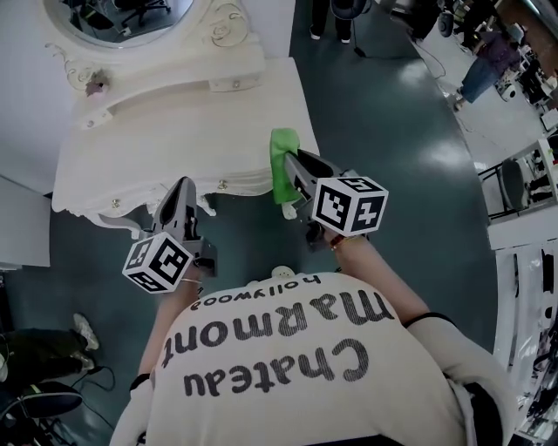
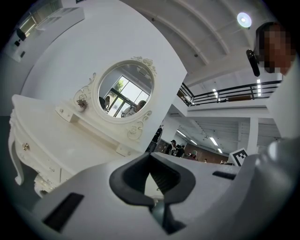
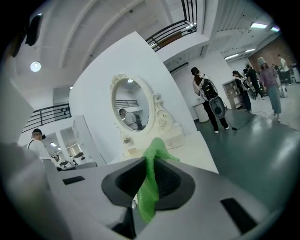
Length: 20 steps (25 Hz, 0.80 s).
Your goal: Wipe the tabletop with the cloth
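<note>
A white dressing table with an oval mirror stands ahead of me. My right gripper is shut on a bright green cloth, which hangs over the table's front right corner. In the right gripper view the cloth runs up between the jaws of that gripper, with the tabletop beyond. My left gripper hovers at the table's front edge, left of the cloth. It is shut with nothing in it, and the table lies to its left.
A small flower ornament sits on the table's raised back shelf. Dark green floor surrounds the table. People stand far off at the upper right. White shelving lines the right side; cables and bags lie lower left.
</note>
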Each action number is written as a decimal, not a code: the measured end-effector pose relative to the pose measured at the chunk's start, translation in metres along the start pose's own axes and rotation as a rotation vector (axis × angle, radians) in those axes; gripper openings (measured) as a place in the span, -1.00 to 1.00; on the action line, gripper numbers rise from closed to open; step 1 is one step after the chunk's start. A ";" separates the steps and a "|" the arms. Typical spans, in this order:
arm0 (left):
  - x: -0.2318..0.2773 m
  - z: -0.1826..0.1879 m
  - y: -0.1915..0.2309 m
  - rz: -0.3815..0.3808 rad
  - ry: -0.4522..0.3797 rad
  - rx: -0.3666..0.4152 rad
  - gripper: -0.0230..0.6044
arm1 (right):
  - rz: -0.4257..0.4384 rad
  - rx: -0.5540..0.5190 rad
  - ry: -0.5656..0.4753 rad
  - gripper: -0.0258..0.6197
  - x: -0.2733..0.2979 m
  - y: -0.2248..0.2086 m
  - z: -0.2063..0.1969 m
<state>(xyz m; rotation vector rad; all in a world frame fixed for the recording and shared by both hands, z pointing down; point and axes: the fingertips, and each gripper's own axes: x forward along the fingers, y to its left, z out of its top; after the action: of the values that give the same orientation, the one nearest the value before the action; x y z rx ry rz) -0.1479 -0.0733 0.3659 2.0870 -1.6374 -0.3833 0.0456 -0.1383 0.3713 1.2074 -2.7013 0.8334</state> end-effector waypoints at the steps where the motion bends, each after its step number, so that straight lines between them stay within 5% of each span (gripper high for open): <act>1: 0.000 0.000 0.000 -0.001 0.000 0.000 -0.90 | -0.003 0.001 -0.001 -0.74 -0.001 -0.001 0.000; 20: 0.014 -0.005 -0.003 -0.019 0.019 -0.003 -0.90 | -0.022 -0.004 0.031 -0.74 0.001 -0.013 -0.006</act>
<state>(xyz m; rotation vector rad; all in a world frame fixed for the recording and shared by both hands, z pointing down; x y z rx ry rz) -0.1400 -0.0854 0.3695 2.0991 -1.6069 -0.3711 0.0527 -0.1432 0.3826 1.2113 -2.6593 0.8361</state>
